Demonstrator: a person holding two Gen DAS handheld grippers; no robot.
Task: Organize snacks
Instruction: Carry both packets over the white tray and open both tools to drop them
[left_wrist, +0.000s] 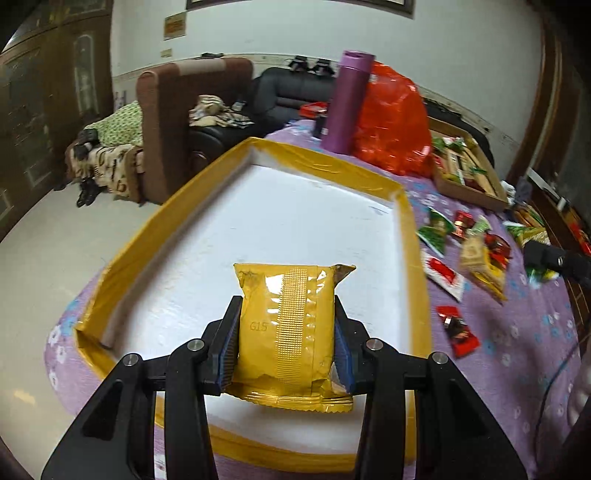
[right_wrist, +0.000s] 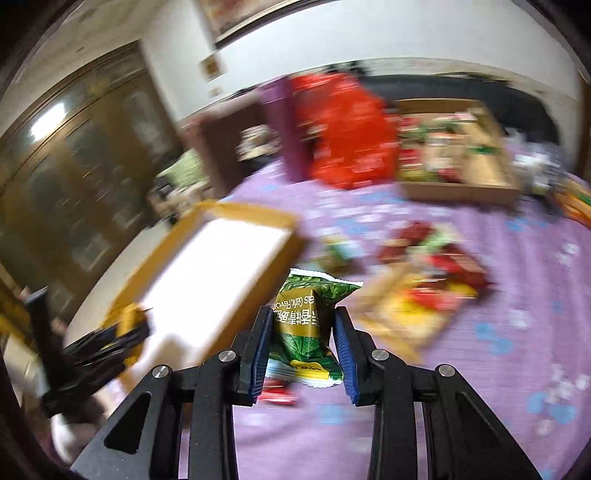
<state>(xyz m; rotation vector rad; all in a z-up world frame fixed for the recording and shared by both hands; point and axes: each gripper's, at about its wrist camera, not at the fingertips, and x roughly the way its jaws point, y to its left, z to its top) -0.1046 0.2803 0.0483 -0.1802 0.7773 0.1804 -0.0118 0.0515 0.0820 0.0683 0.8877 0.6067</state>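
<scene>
My left gripper (left_wrist: 286, 317) is shut on a yellow snack packet (left_wrist: 290, 332) and holds it over the white floor of a yellow-rimmed tray (left_wrist: 410, 236). My right gripper (right_wrist: 301, 317) is shut on a green snack packet (right_wrist: 306, 325) and holds it above the purple tablecloth, just right of the tray (right_wrist: 221, 258). The left gripper with its yellow packet shows blurred at the left of the right wrist view (right_wrist: 110, 343). A pile of loose red, green and yellow snack packets (left_wrist: 469, 251) lies on the cloth right of the tray; it also shows in the right wrist view (right_wrist: 424, 280).
A purple bottle (left_wrist: 349, 99) and a red plastic bag (left_wrist: 395, 118) stand behind the tray. A cardboard box (left_wrist: 469, 173) with several snacks sits at the back right. The table has a flowered purple cloth (left_wrist: 517, 332). Sofas and a cabinet lie beyond. The right wrist view is motion-blurred.
</scene>
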